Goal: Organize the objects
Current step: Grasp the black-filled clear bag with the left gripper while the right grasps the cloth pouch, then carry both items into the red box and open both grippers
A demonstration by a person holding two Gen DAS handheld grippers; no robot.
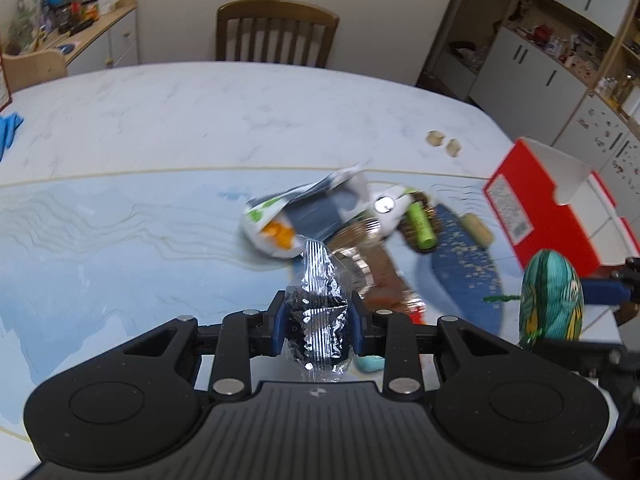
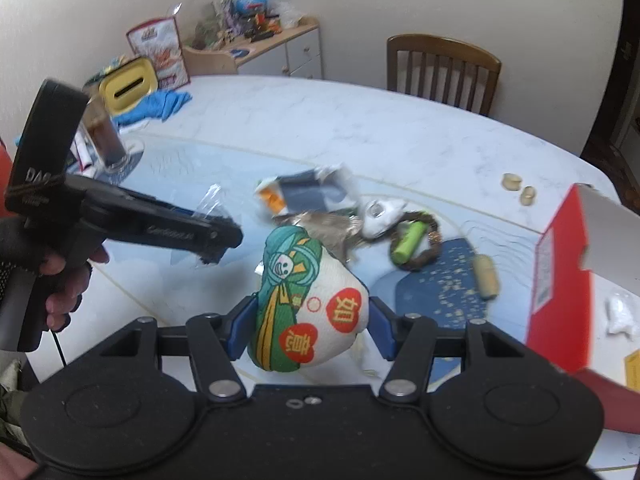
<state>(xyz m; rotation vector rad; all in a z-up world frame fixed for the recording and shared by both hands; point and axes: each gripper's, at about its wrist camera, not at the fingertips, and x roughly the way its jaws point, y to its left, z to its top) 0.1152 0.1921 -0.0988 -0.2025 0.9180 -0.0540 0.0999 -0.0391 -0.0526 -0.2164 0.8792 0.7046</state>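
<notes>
My left gripper (image 1: 318, 326) is shut on a dark snack in a clear crinkly wrapper (image 1: 318, 312) and holds it above the table; it also shows in the right wrist view (image 2: 212, 236) at the left. My right gripper (image 2: 312, 320) is shut on a stuffed cloth pouch (image 2: 308, 304), green and white with red characters, held above the table; the pouch shows in the left wrist view (image 1: 550, 300) at the right. A heap of objects lies ahead: a snack bag (image 1: 280, 220), a green tube (image 1: 420, 224), a cork (image 1: 476, 230).
An open red box (image 1: 536, 212) stands at the right of the table; it shows in the right wrist view (image 2: 560, 280). A glass of dark drink (image 2: 106, 132), a yellow tin (image 2: 128, 88) and a blue cloth (image 2: 156, 106) sit at the far left. A chair (image 1: 276, 32) stands behind.
</notes>
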